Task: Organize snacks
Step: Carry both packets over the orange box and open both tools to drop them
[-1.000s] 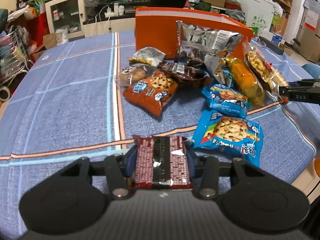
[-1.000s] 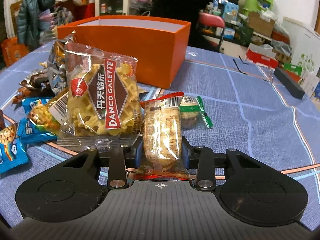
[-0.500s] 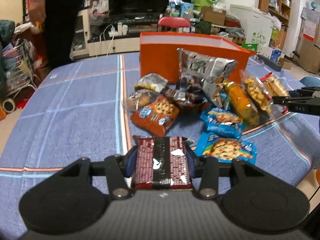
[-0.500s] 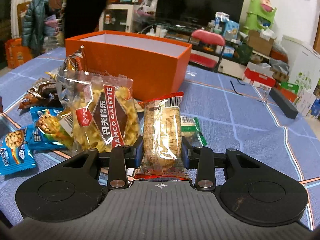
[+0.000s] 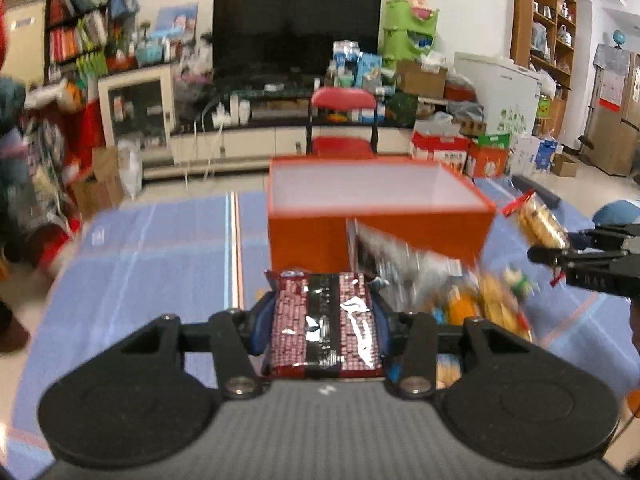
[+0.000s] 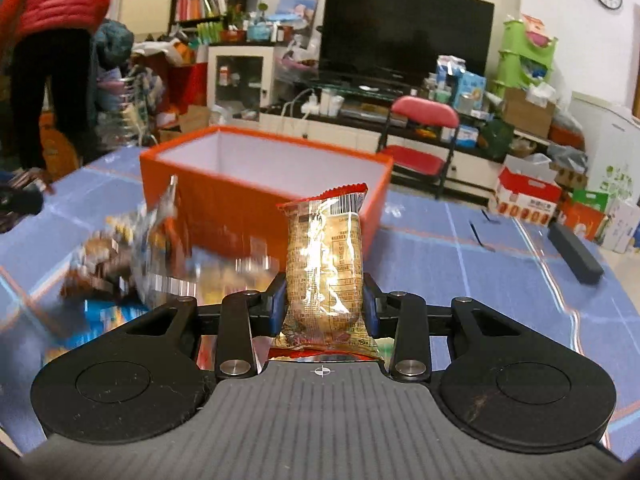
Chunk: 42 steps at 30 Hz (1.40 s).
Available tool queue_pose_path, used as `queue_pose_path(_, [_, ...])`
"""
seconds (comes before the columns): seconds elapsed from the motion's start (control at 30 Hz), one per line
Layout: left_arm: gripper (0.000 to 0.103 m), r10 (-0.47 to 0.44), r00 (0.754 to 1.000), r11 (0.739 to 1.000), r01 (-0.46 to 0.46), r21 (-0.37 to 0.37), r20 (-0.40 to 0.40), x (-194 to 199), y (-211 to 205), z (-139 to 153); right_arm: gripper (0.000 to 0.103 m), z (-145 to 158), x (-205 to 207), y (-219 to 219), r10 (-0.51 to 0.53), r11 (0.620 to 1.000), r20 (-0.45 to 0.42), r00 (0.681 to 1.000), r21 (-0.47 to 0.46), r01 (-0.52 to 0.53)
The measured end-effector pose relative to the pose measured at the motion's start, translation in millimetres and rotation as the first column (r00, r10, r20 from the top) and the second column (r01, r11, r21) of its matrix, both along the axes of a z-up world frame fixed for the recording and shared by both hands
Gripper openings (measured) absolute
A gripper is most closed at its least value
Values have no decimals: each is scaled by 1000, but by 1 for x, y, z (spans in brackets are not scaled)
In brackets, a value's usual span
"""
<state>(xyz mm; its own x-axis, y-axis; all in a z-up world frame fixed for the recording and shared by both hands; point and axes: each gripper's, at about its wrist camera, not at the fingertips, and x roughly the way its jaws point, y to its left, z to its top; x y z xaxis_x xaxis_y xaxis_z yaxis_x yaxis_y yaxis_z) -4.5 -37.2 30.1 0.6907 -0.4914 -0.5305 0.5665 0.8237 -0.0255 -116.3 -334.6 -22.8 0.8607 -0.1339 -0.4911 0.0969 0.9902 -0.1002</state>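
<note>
A red-and-black patterned snack packet (image 5: 325,316) is seen clamped in the left gripper (image 5: 325,320) before the seemingly empty orange box (image 5: 376,216), while a clear-wrapped biscuit packet (image 6: 325,268) is pinched by the right gripper (image 6: 325,308), the blurred snack pile (image 6: 132,256) left unsorted.

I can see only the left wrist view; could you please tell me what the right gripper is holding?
Observer: The right gripper is shut on a clear-wrapped biscuit pack with a red top seal.
Operator: Thank you. Is the pack upright?
Observer: Yes, it stands upright between the fingers, barcode near its top.
Operator: What lies right of the orange box?
Observer: On the blue tablecloth, right of the orange box, lies a long black bar, near the table's right edge.
</note>
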Motion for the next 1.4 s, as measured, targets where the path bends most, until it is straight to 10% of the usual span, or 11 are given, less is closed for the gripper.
queue_pose_path(0.3, [46,20,999,1000,-21,10,32,112,-80,39,19,51,122,-4,37,999,-35,999,30,-36])
queue_pose_path(0.53, [48,48,998,998,-46,43,-43,173,-115,16,22,38,195,-15,12,999,-119,993,35,-8])
queue_pose_path(0.67, [102,79,997,996,-80,50,4,182,-110,8,77,31,199,-20,-14,998,-84,996,63,20])
queue_pose_path(1.4, [102,92,963,988,-56,147,-253,197,-85,-44,70,-7,211,2,-12,1000,-272,962,-17,8])
